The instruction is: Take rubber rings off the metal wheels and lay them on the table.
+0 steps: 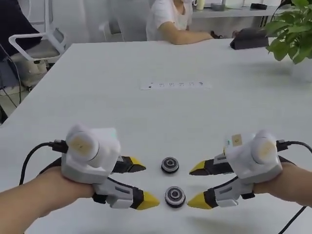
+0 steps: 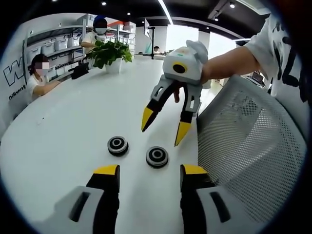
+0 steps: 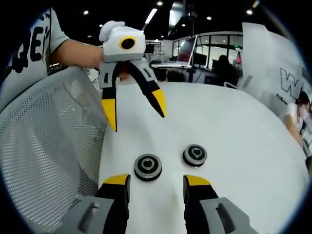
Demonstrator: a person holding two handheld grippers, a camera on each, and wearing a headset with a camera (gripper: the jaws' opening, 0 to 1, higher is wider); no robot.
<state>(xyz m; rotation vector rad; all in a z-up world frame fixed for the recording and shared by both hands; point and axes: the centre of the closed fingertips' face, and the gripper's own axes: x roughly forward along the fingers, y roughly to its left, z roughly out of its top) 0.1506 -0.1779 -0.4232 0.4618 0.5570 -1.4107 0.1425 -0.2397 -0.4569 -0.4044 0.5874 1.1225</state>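
L gripper (image 1: pixel 145 184) & R gripper (image 1: pixel 196 184) both spread, tips facing, wheels (image 1: pixel 175 196) btwn

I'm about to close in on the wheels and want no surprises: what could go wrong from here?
1. The far wheel and near wheel lie flat and loose on the table; a nudge may slide one rather than grip it.
2. The left gripper and right gripper face each other, both open, wheels between; their tips could clash if both go in together.
3. The near wheel sits nearer the table's edge and might be pushed off.
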